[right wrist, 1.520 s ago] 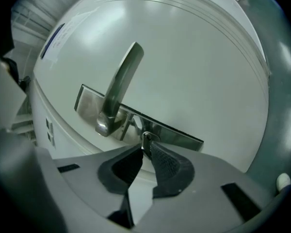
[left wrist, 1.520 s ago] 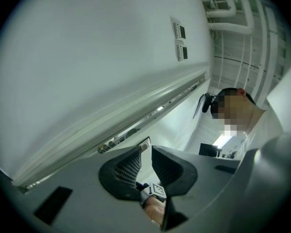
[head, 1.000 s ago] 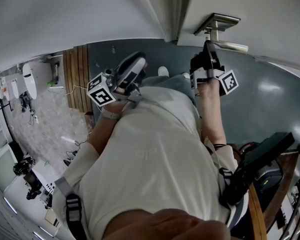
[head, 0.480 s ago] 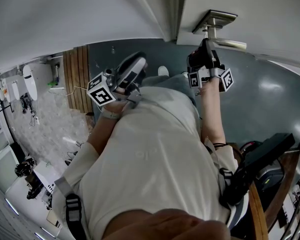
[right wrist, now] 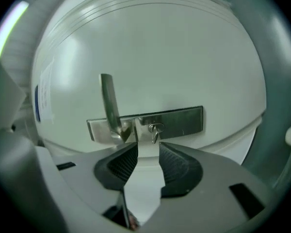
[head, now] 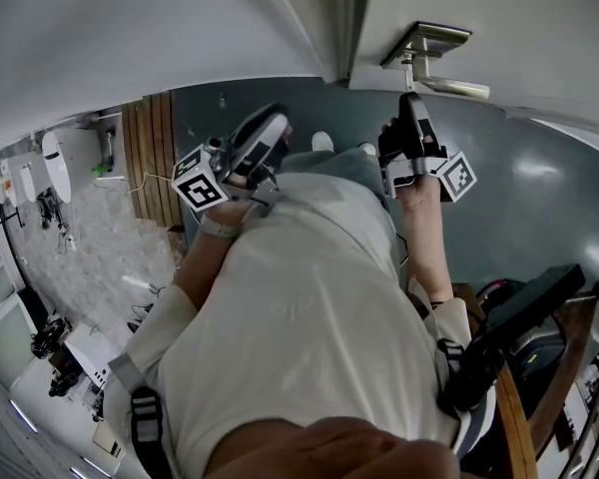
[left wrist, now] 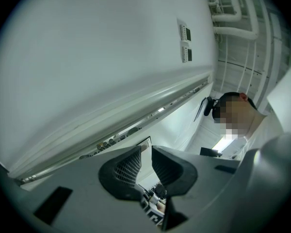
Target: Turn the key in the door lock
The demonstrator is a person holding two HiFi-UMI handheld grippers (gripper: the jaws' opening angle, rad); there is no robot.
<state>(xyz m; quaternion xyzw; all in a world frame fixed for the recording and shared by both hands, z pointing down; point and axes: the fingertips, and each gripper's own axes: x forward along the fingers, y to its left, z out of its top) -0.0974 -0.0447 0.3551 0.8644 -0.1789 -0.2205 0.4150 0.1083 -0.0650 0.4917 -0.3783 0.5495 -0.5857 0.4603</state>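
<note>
In the right gripper view a small key (right wrist: 155, 130) sits in the keyhole of a steel lock plate (right wrist: 184, 120) on the white door, next to the lever handle (right wrist: 108, 103). My right gripper (right wrist: 148, 147) points at the plate just short of the key. Its jaws have just been opening, and nothing is between them. The head view shows that gripper (head: 411, 100) right below the handle (head: 449, 88). My left gripper (head: 275, 123) is held back at chest height, away from the door. Its jaws (left wrist: 145, 152) stand a little apart and hold nothing.
The white door (head: 539, 28) and its frame (head: 334, 28) fill the top of the head view, above a dark grey floor (head: 539, 198). A black machine (head: 519, 317) stands at the lower right. Wooden boards (head: 150, 158) lie to the left. Wall switches (left wrist: 185, 42) show in the left gripper view.
The right gripper pressed up to the lock half a second ago and has since drawn back from it a little. The left gripper has stayed where it was.
</note>
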